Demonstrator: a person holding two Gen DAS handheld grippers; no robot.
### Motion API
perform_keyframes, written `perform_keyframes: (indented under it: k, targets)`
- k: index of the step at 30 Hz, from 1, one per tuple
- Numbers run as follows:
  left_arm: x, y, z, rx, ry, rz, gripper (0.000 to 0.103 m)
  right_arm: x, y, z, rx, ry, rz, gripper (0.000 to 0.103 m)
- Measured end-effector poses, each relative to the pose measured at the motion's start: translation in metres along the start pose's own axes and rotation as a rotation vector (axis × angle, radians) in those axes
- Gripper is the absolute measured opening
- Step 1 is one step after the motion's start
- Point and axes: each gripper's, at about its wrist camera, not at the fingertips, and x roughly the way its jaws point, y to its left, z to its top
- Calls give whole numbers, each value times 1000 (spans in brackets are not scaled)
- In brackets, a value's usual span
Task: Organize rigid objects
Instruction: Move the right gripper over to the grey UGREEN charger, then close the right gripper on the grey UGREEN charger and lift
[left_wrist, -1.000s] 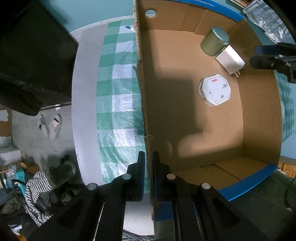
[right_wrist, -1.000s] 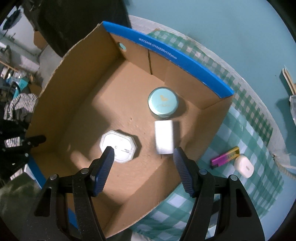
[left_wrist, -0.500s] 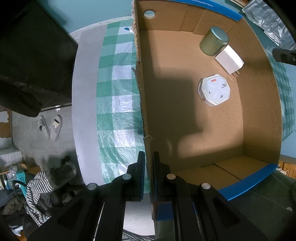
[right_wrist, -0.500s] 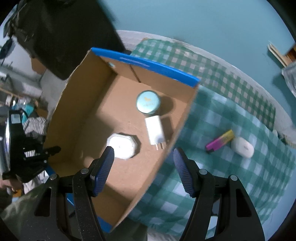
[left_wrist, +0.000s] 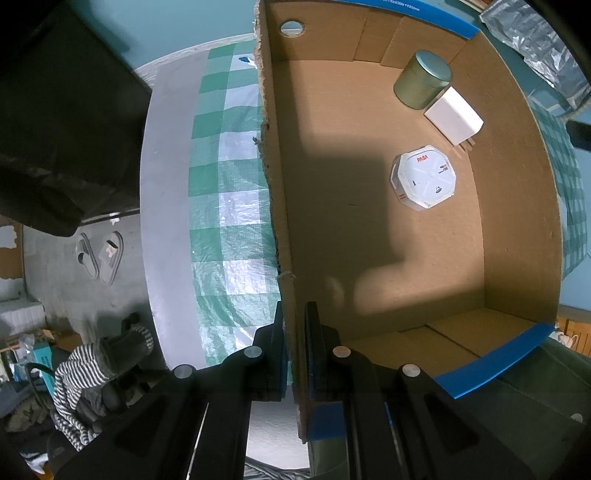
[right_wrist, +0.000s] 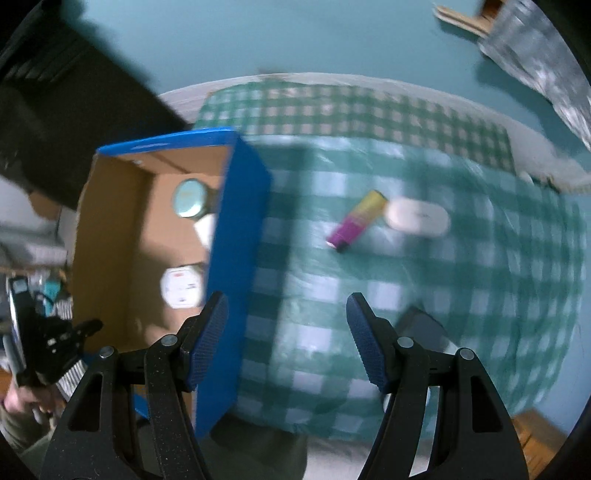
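An open cardboard box (left_wrist: 517, 221) with blue outer walls (right_wrist: 236, 240) rests on a green checked cloth. Inside it are a green round tin (left_wrist: 423, 85), a white charger plug (left_wrist: 454, 116) and a white octagonal case (left_wrist: 423, 181). My left gripper (left_wrist: 293, 332) points down and is shut on the box's left wall. My right gripper (right_wrist: 288, 332) hangs open and empty above the box's right wall and the cloth. A purple and yellow lighter (right_wrist: 356, 221) and a white oval case (right_wrist: 417, 219) lie side by side on the cloth, beyond the right gripper.
The checked cloth (right_wrist: 480, 277) covers a round table whose grey rim (left_wrist: 166, 221) shows left of the box. A dark grey object (right_wrist: 421, 328) lies on the cloth by my right finger. Slippers (left_wrist: 99, 254) and striped clothing (left_wrist: 85, 373) are on the floor. A silver bag (right_wrist: 535, 48) lies far right.
My right gripper has swung from above the box's inside out over its right wall and the cloth, rolling as it went. The left gripper and the box have stayed put.
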Motion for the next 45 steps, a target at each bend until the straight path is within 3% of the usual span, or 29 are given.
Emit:
perform_keyframes:
  k: [11,22,28,34,45]
  targets:
    - [0,0,-1,3,0,2,8,24,-89,-20,245,80,-59,68]
    - [3,3,-3,-5,9,4,8,61,-122,-35,325,132,-78,68]
    - [4,2,-3,-2,14,4,8,78,-124,-40,319,163,-92,67]
    - [4,2,-4,-6,12,4,8,86,-122,-39,307,160,-125,45]
    - [5,1,-4,-10,16,3,8,95,-87,-21,158,150,-94,45]
